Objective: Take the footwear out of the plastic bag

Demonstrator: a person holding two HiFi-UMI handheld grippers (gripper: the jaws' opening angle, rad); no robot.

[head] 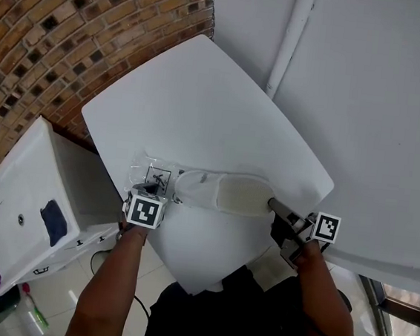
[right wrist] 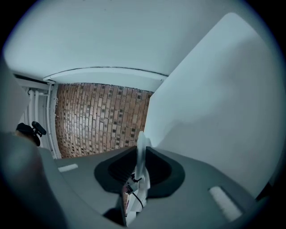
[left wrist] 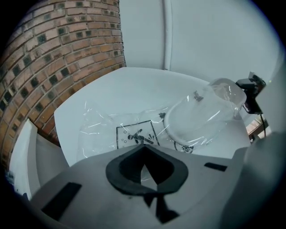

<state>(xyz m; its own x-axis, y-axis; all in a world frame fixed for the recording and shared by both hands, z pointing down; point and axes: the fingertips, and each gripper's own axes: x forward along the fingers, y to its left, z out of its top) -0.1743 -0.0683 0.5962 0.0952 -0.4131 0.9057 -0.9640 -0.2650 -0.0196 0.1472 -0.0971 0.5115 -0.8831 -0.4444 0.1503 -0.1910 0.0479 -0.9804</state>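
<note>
A white slipper (head: 226, 191) lies on the white table (head: 202, 103) inside a clear plastic bag (head: 153, 174) printed with a black warning square. My left gripper (head: 155, 191) is at the bag's left end. In the left gripper view its jaws (left wrist: 144, 152) are shut on the bag's thin edge, with the bag (left wrist: 116, 129) and slipper (left wrist: 196, 118) stretched out ahead. My right gripper (head: 273, 204) is at the slipper's right end. In the right gripper view a thin white edge of the slipper (right wrist: 142, 154), with a small tag and string, is pinched between the jaws (right wrist: 140, 152).
A brick wall (head: 68, 29) curves behind the table on the left. A white cabinet (head: 27, 204) stands low at the left, beside the table's edge. A white pipe (head: 291, 38) runs up the pale wall. A second white surface (head: 377, 144) adjoins on the right.
</note>
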